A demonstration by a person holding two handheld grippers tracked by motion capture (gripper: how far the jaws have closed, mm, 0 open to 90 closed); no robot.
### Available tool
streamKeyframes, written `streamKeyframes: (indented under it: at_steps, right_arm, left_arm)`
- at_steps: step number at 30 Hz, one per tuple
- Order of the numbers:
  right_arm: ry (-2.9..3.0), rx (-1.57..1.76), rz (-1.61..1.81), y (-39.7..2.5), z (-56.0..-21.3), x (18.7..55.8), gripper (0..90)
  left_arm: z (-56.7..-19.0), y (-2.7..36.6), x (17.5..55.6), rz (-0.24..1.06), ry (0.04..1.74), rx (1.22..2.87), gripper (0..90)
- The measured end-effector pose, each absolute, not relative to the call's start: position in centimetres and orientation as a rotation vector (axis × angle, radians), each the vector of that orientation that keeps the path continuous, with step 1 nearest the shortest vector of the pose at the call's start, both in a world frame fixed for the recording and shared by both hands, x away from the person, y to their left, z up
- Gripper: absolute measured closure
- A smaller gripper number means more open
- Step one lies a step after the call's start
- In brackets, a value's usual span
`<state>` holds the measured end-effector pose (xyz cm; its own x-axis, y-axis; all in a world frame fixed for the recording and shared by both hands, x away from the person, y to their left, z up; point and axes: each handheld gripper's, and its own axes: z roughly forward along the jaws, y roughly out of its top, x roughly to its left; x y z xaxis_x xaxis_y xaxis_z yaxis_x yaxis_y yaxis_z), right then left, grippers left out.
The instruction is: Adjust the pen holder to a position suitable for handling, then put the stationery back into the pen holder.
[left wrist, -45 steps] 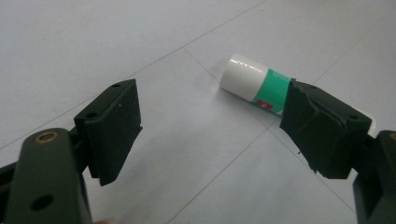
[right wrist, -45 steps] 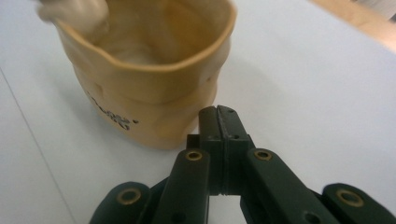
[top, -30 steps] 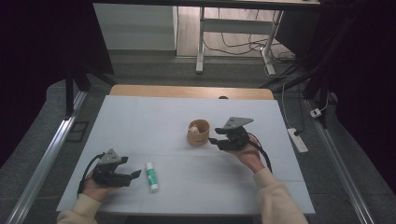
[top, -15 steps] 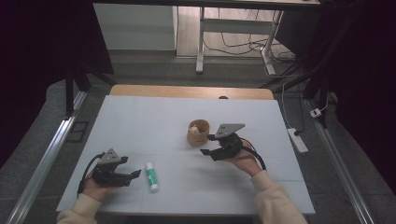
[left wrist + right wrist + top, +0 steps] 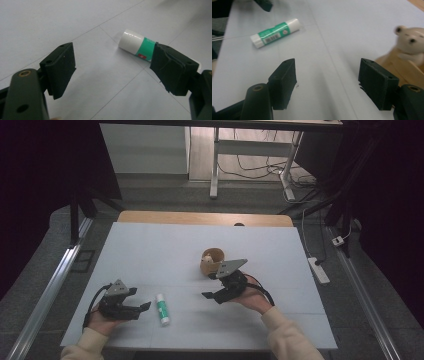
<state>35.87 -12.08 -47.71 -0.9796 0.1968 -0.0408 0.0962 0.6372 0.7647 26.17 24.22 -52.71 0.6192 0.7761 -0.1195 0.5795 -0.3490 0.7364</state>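
Observation:
A white and green glue stick (image 5: 162, 309) lies on the white table (image 5: 150, 250), near the front left. My left gripper (image 5: 144, 308) rests just left of it, open and holding nothing. In the left gripper view the glue stick (image 5: 136, 45) lies just beyond the right jaw, outside the open gripper (image 5: 113, 63). A round wooden cup (image 5: 214, 257) with a pale bear figure stands mid-table. My right gripper (image 5: 209, 296) hovers in front of the cup, open and pointing left. In the right gripper view the open gripper (image 5: 328, 80) has the glue stick (image 5: 275, 32) ahead and the bear (image 5: 409, 41) to its right.
A wooden strip (image 5: 200, 217) runs along the table's far edge. A white power strip (image 5: 319, 270) lies on the floor to the right, and metal rails (image 5: 45, 295) flank the table. Desk legs and cables stand beyond the far edge.
My right gripper has drawn back from beside the wooden cup, toward the front and slightly left. The left gripper and the glue stick have stayed put.

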Motion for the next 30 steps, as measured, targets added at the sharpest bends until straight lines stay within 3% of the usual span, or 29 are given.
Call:
streamKeyframes:
  at_steps: [30]
  right_arm:
    - [2.87, -0.012, 1.179, -8.2, -49.3, 33.5, 31.4]
  left_arm:
    - [-52.7, 24.3, 26.2, 0.323, 1.066, 2.063, 19.8]
